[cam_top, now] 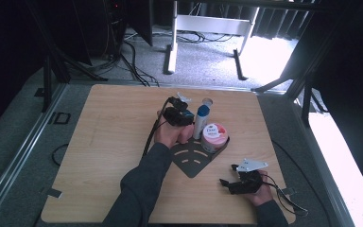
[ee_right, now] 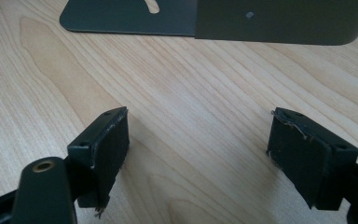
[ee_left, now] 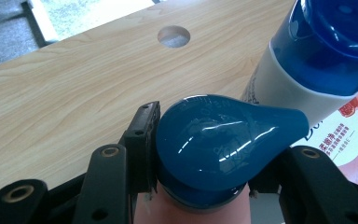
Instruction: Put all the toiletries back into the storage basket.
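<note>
My left claw (ee_left: 200, 182) grips a blue-capped bottle (ee_left: 223, 144) mid-counter (cam_top: 123, 127), beside the rack (cam_top: 194, 161); right claw (ee_right: 198, 156) open over bare wood.

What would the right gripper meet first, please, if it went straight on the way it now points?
Probably the dark metal stand: the open right gripper has bare table ahead, then the stand's upright wall, though depth is unclear.

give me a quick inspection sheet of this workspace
surface: wooden table, round hole near the far edge
job's things: blue-capped bottle in the left tongs; white bottle with blue cap and pink-lidded jar at a black metal stand
clutter: nothing seen
grippers: left tongs shut on the blue-capped bottle; right tongs open over bare wood
cables: one trails from each gripper; more on the floor behind
surroundings: grey carpet, white frame legs, dark curtains
</note>
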`<state>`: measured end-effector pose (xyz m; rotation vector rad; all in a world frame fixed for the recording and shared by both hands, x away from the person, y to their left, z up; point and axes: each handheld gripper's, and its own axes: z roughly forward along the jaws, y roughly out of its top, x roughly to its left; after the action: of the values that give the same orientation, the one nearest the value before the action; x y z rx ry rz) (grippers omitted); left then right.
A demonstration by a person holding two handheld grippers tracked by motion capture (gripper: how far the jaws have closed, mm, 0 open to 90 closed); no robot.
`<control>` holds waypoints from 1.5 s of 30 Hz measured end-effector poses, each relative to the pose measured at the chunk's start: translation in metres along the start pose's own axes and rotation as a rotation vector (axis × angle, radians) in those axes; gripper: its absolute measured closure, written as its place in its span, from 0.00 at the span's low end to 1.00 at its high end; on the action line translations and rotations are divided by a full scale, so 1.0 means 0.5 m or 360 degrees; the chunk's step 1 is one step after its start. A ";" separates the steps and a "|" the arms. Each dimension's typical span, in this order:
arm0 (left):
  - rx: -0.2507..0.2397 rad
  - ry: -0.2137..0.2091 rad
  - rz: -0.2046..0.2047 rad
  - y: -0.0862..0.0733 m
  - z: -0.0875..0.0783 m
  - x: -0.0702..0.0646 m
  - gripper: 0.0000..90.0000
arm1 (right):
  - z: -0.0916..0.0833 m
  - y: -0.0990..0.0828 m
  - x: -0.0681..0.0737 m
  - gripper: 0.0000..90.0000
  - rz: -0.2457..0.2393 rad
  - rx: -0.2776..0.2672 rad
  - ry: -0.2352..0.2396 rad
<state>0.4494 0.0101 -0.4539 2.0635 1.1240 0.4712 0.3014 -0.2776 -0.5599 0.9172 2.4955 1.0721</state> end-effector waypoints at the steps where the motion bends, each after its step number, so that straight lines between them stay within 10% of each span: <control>1: 0.0000 0.0000 0.0000 0.000 0.000 0.000 0.59 | 0.000 0.000 0.000 0.22 -0.0001 -0.0001 0.0001; 45: 0.0022 0.0038 -0.0037 -0.013 -0.004 -0.013 0.48 | 0.001 0.000 0.000 0.22 -0.0006 -0.0001 0.0003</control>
<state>0.4411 0.0079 -0.4572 2.0593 1.1670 0.4794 0.3017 -0.2774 -0.5599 0.9114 2.4973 1.0728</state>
